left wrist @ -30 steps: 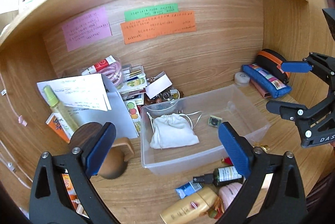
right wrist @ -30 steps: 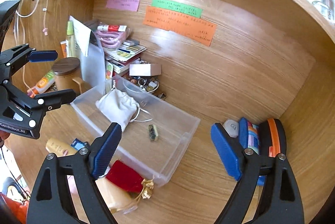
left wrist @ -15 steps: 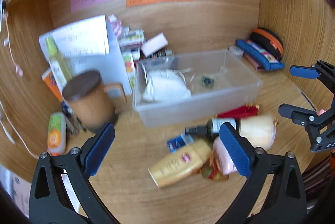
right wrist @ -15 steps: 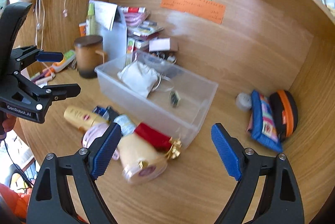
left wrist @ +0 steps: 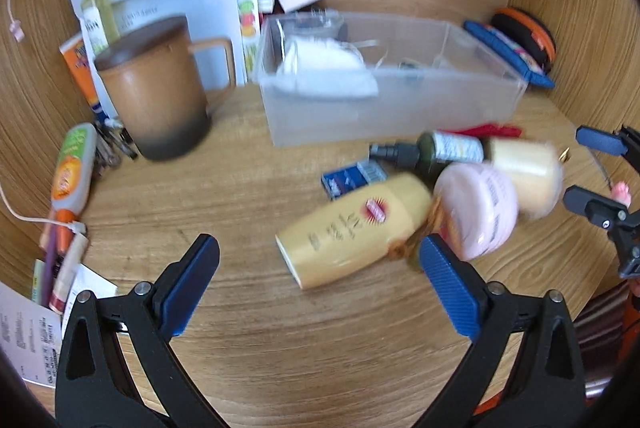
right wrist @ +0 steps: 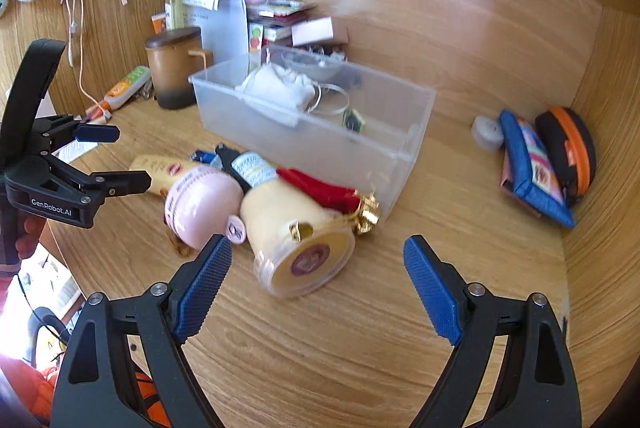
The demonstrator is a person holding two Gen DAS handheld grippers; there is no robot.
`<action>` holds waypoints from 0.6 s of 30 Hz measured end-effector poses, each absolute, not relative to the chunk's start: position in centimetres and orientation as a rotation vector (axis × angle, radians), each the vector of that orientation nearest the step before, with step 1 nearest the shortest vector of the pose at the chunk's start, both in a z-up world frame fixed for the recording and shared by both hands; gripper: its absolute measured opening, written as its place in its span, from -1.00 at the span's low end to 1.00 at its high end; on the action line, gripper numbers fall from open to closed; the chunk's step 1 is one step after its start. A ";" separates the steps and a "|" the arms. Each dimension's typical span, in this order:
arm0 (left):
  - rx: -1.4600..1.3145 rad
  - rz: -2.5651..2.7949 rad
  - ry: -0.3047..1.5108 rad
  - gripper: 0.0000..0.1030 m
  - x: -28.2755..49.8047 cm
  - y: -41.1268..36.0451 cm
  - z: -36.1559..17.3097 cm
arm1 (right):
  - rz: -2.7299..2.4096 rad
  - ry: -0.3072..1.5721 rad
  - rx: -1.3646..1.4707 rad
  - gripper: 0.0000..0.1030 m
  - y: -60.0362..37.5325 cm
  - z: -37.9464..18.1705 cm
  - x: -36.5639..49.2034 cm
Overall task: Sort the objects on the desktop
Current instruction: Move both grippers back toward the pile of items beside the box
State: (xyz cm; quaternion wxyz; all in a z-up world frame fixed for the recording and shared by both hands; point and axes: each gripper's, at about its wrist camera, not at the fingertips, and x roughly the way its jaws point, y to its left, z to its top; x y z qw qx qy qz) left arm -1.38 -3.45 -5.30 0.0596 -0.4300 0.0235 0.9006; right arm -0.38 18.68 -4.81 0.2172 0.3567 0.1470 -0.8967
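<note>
Fingers of the left gripper (left wrist: 320, 282) and right gripper (right wrist: 318, 282) spread wide, empty, above the yellow bottle (left wrist: 354, 230) and cream jar (right wrist: 298, 242) at frame centre.

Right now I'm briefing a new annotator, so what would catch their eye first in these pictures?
Probably the heap of toiletries on the desk in front of the clear plastic bin: a yellow bottle, a pink jar and a cream jar lying on their sides. Next, the brown lidded mug at back left. Both tools, left and right, hang open and empty.
</note>
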 end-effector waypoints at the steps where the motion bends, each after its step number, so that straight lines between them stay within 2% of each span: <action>1: -1.320 2.717 0.085 0.97 -1.6 -3.4 -5.7 | -2.475 0.409 1.006 0.67 18.7 -5.3 -0.5; 8: -1.422 2.653 0.157 0.97 -3.4 -3.4 -8.1 | -2.413 0.377 1.122 0.67 18.5 -8.2 -2.3; 18: -1.422 2.536 0.173 0.97 -4.8 -2.3 -8.4 | -2.365 0.352 1.159 0.67 18.1 -9.2 -4.0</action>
